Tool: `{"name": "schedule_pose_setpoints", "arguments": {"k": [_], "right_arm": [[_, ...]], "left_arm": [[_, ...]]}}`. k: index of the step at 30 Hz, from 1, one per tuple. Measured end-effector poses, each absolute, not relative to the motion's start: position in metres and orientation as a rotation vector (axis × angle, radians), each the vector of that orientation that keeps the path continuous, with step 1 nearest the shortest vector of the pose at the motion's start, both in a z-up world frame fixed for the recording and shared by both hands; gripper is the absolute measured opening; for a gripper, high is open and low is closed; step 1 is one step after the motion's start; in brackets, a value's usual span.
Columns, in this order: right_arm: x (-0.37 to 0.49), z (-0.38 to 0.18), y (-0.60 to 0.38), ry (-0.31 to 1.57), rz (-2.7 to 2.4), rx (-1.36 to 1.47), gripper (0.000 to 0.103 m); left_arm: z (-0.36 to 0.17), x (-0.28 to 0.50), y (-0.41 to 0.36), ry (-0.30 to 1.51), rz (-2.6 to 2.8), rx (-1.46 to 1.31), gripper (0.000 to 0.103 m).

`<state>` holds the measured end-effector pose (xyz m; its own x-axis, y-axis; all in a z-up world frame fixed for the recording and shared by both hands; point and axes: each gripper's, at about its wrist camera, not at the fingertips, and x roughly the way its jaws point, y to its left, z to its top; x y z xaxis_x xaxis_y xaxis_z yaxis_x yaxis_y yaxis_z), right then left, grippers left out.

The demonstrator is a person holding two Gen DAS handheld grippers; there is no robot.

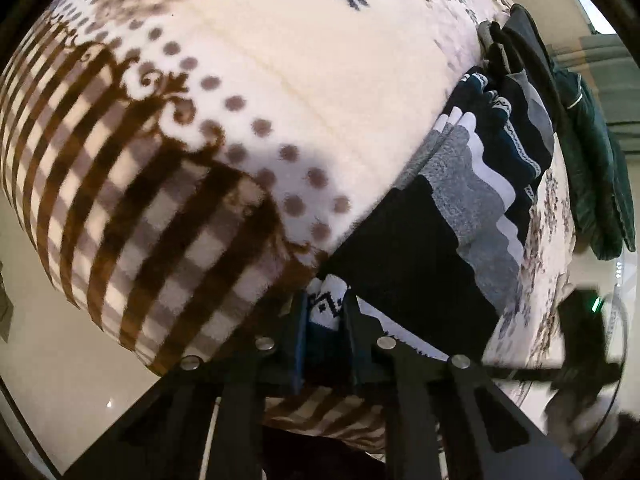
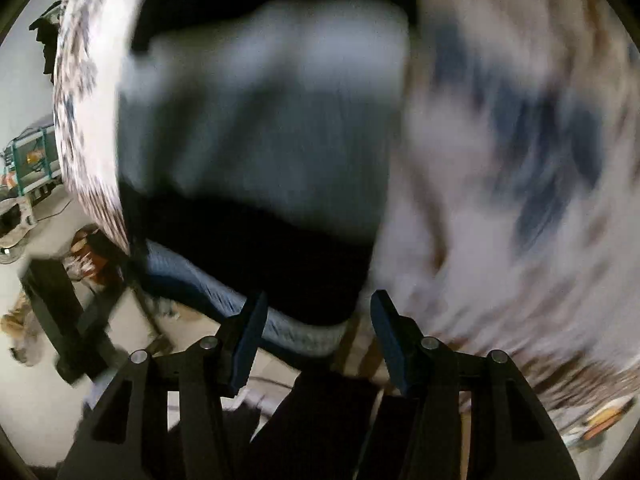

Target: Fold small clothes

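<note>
Surface: one cream fleece blanket [image 1: 280, 80], printed with brown stripes, dots and blue flowers; it covers the whole work area.
Clothes: one row of small socks [image 1: 472, 208], overlapping like shingles along the blanket's right side in the left wrist view. At least five bands of colour show: black, grey, white, navy with a white pattern, dark grey. An exact count cannot be told, as the pieces overlap.
Left gripper [image 1: 326, 312]: jaws nearly together, pinching one navy sock with a white pattern [image 1: 327, 300] at the near end of the row.
Right gripper [image 2: 316, 332]: jaws apart, two blue pads showing; the dark sock edge lies between them, untouched by either pad.
Right wrist view: heavily blurred; one grey-and-black sock [image 2: 260, 140] fills the middle, lying on the blanket.
Elsewhere: one dark green garment [image 1: 596, 184] hangs beyond the blanket's right edge.
</note>
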<state>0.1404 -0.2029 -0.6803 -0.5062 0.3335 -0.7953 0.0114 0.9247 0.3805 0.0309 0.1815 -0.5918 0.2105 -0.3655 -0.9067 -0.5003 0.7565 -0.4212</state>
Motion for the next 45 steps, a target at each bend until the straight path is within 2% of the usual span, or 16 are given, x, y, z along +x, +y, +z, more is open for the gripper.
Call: {"name": "schedule_pose_setpoints", "arguments": {"k": [1, 2, 3, 7, 8, 11, 13, 15, 23, 32, 35, 37, 38, 40, 41, 45], "right_arm": [[0.127, -0.687, -0.205, 2.076, 0.403, 0.266, 0.05], [0.111, -0.694, -0.207, 2.067, 0.418, 0.282, 0.029], [0.103, -0.697, -0.207, 2.054, 0.423, 0.268, 0.02], [0.082, -0.706, -0.21, 2.01, 0.437, 0.22, 0.02], [0.082, -0.703, -0.212, 2.006, 0.451, 0.22, 0.02], [0.092, -0.683, -0.223, 1.975, 0.457, 0.253, 0.021], [0.108, -0.66, -0.24, 1.931, 0.458, 0.317, 0.035], [0.126, -0.641, -0.257, 1.87, 0.445, 0.378, 0.056], [0.26, -0.603, -0.334, 1.626, 0.257, 0.604, 0.056], [0.462, -0.594, -0.374, 1.395, 0.158, 0.663, 0.056], [0.521, -0.605, -0.367, 1.367, 0.151, 0.662, 0.056], [0.551, -0.616, -0.36, 1.376, 0.15, 0.66, 0.056], [0.562, -0.625, -0.358, 1.401, 0.144, 0.659, 0.056], [0.577, -0.637, -0.353, 1.41, 0.178, 0.676, 0.012], [0.579, -0.638, -0.351, 1.398, 0.172, 0.641, 0.004], [0.571, -0.627, -0.361, 1.295, 0.123, 0.631, 0.004]], "left_arm": [[-0.592, 0.031, 0.182, 1.399, 0.114, -0.754, 0.014], [-0.592, 0.032, 0.18, 1.403, 0.115, -0.746, 0.014], [-0.595, 0.032, 0.18, 1.416, 0.118, -0.723, 0.014], [-0.583, 0.04, 0.17, 1.464, 0.127, -0.674, 0.017], [-0.573, 0.046, 0.165, 1.483, 0.124, -0.652, 0.018], [-0.535, 0.07, 0.151, 1.454, 0.084, -0.596, 0.039], [-0.513, 0.093, 0.144, 1.409, 0.039, -0.602, 0.051], [-0.494, 0.131, 0.136, 1.351, -0.017, -0.613, 0.061], [-0.503, 0.338, 0.119, 1.23, -0.166, -0.566, 0.061], [-0.56, 0.522, 0.095, 1.292, -0.3, -0.43, 0.061], [-0.58, 0.541, 0.089, 1.301, -0.354, -0.433, 0.058], [-0.583, 0.542, 0.087, 1.28, -0.385, -0.42, 0.016], [-0.584, 0.543, 0.086, 1.278, -0.401, -0.417, 0.01], [-0.577, 0.546, 0.088, 1.226, -0.427, -0.431, 0.009], [-0.571, 0.548, 0.091, 1.191, -0.426, -0.428, 0.009], [-0.573, 0.565, 0.095, 1.185, -0.436, -0.448, 0.009]]}}
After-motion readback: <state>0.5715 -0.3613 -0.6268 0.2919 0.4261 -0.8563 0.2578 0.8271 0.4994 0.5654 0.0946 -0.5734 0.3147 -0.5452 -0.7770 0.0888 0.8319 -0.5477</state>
